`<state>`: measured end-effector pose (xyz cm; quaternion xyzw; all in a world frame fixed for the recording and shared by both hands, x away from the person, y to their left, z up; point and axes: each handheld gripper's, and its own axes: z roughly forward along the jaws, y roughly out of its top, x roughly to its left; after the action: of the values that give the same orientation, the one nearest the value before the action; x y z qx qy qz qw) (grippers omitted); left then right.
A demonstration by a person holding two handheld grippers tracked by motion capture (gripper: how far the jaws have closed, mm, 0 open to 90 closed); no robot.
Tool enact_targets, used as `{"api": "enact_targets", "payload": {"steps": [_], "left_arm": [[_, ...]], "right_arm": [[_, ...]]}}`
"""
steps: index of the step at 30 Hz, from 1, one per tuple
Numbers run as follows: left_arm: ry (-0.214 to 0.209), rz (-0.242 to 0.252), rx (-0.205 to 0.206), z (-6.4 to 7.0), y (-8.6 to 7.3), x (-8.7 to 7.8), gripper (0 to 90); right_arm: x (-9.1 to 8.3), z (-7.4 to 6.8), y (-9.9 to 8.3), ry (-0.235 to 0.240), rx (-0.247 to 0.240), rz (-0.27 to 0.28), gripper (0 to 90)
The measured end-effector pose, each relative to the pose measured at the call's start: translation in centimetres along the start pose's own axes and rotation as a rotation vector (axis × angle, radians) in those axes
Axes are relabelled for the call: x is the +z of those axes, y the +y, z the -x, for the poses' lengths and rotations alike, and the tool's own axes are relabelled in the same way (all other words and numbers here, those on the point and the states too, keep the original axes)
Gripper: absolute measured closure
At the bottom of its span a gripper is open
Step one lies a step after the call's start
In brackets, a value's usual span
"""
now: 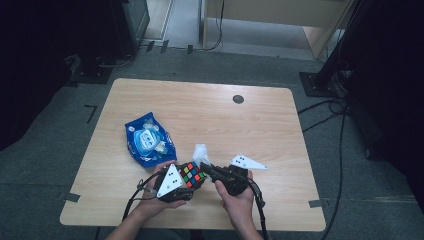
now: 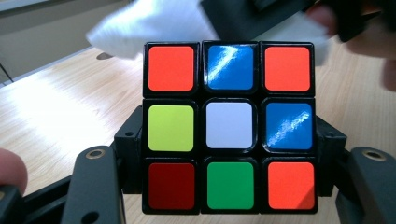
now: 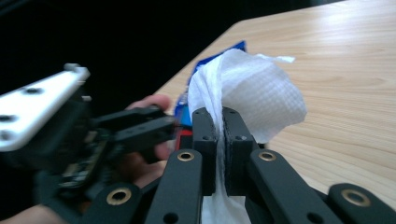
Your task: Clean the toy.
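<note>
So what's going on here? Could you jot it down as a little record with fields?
Work: wiping a puzzle cube with a white wipe
Left gripper: fingers shut on the puzzle cube
Right gripper: fingers shut on the white wipe
Also on the table: blue wipes packet
Wipe touching cube: cannot tell

Light wooden table (image 1: 210,115), blue wipes packet (image 1: 149,140) lying on it

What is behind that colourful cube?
Behind the cube, a white wipe shows above its top edge, with the table beyond. The cube hides the wipe's lower part.
</note>
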<state>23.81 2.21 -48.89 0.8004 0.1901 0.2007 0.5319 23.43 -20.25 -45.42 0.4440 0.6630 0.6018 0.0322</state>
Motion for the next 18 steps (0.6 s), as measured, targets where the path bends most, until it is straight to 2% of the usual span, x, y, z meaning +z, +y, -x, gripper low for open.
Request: {"api": "enact_targets", "payload": {"steps": [6, 11, 12, 15, 18], "left_arm": [[0.034, 0.004, -0.030, -1.1, -0.1, -0.5, 33.8], [0.055, 0.018, -0.050, -1.9, -0.1, -1.1, 33.8], [0.058, 0.025, -0.058, -2.1, 0.0, -1.2, 33.8], [0.058, 0.039, -0.067, -2.5, 0.0, -1.6, 33.8], [0.058, 0.041, -0.061, -2.4, 0.0, -1.6, 33.8]], "right_arm": [[0.0, -1.0, 0.2, 0.057, -0.026, -0.006, 86.4], [0.0, -0.3, 0.1, 0.050, -0.031, -0.029, 86.3], [0.1, -0.1, 0.1, 0.036, -0.039, -0.038, 86.2], [0.0, 1.1, -0.1, -0.045, -0.076, -0.063, 86.1], [-0.5, 2.8, -0.1, -0.148, -0.075, -0.068, 86.1]]}}
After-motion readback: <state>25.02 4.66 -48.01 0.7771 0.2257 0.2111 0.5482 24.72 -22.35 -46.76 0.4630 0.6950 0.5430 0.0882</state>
